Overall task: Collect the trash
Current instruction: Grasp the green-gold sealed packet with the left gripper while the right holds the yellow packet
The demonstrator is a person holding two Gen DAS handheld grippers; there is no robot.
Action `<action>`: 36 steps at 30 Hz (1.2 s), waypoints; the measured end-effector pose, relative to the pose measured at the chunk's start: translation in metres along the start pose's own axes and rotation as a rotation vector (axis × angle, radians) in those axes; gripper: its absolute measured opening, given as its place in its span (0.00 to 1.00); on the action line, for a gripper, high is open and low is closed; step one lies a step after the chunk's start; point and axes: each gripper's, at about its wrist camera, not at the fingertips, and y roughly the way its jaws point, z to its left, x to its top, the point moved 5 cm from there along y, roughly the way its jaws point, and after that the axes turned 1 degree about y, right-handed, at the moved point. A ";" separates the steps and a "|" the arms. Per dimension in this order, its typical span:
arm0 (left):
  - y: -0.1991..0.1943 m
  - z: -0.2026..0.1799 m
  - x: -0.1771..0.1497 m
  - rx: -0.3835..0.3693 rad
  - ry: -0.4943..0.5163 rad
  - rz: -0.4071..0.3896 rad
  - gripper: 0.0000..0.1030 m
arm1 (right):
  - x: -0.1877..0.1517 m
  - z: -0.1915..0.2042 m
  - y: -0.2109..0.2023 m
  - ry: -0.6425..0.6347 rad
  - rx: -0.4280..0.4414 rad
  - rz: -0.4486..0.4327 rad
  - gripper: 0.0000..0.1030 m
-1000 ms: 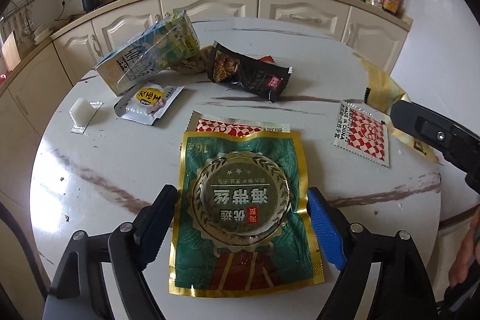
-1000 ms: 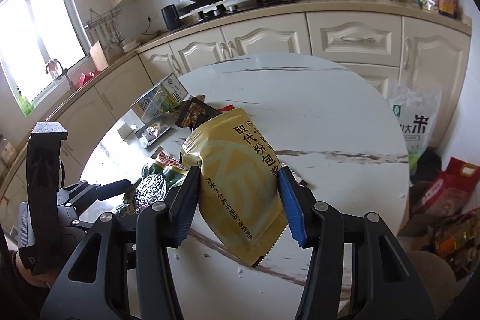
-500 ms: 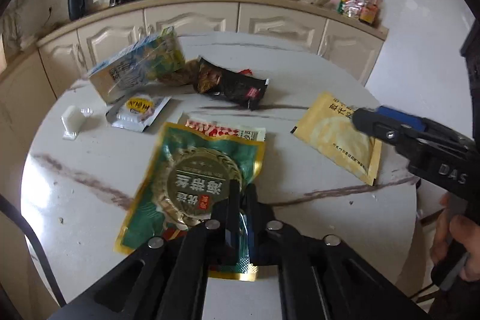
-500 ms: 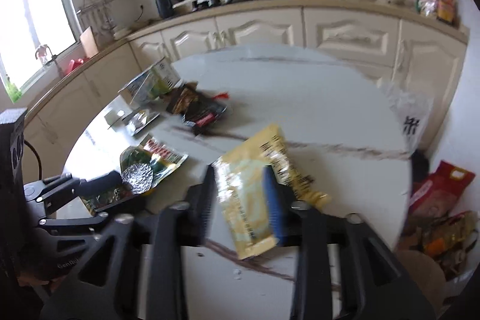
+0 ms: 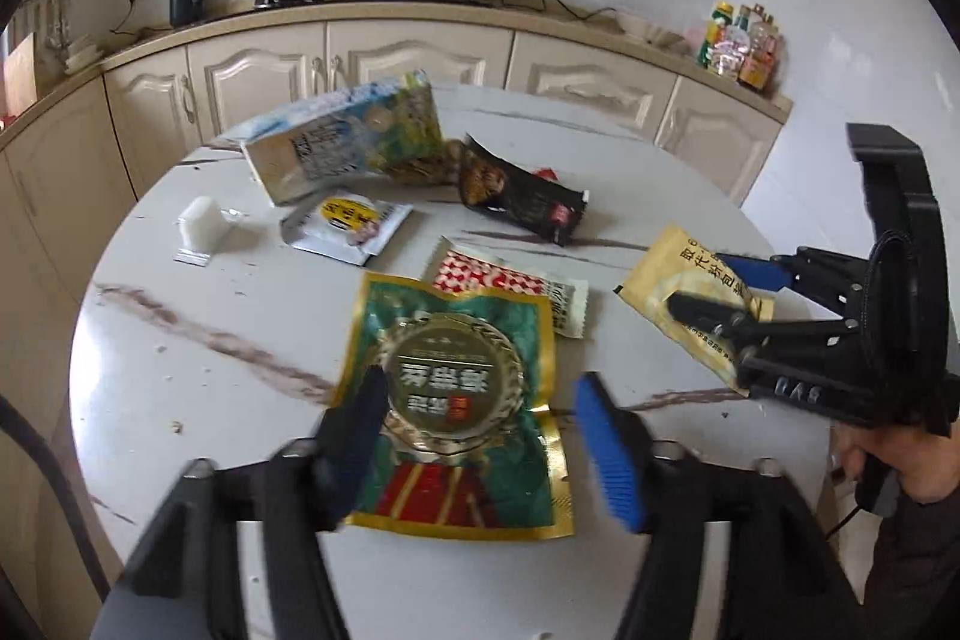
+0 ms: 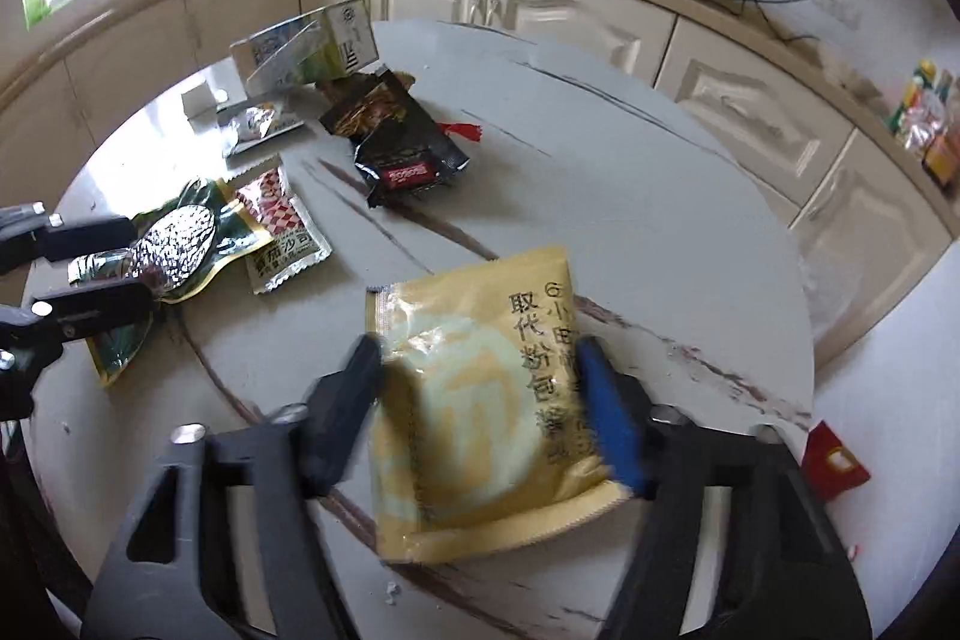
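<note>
On the round marble table (image 5: 240, 400) lies the trash. Nearest the left gripper (image 5: 480, 445) is a green and gold pouch (image 5: 462, 400) with a gold seal bearing large characters, upside down from this camera and too blurred to read surely. The jaws are opening, one finger on each side of the pouch; the left finger overlaps its edge, the blue pad on the right stands clear, so nothing is pinched. Motion blur smears both fingers.

Just behind the pouch, partly under it, sits a red-and-white checked sachet (image 5: 510, 283); the right wrist view shows green characters at its end, likely a tomato sauce label, though small. Farther back are a black snack bag (image 5: 522, 196) with a small red label I cannot read, a silver packet with a yellow oval (image 5: 348, 226), and a tilted blue and green carton (image 5: 348, 142) whose print is too fine to make out. A small white plastic piece (image 5: 201, 226) lies at the left.

The right gripper (image 6: 486, 400) is closing on a yellow packet (image 6: 480, 400), which lies on the table between its fingers; both fingers touch its edges. Black characters run down it, beginning "6小时" and "取代粉包"; the rest is hidden behind the blue pad or blurred. Its lower corner is crumpled. The person's hand (image 5: 900, 466) shows only in part at the frame edge.
</note>
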 end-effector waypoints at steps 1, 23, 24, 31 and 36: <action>-0.002 0.000 -0.001 -0.001 0.001 0.001 0.67 | 0.000 -0.002 -0.003 0.011 -0.001 -0.012 0.43; 0.019 0.007 -0.006 0.085 0.101 0.070 0.56 | 0.013 0.005 -0.049 0.167 0.219 -0.177 0.10; 0.018 0.008 -0.006 0.084 0.102 0.067 0.54 | 0.012 0.009 -0.044 0.167 0.231 -0.165 0.10; 0.015 0.014 -0.007 0.051 0.096 0.046 0.51 | 0.013 0.030 -0.030 0.176 0.268 -0.147 0.10; 0.008 0.026 -0.007 -0.011 0.021 0.037 0.50 | 0.016 0.034 -0.032 0.174 0.272 -0.154 0.10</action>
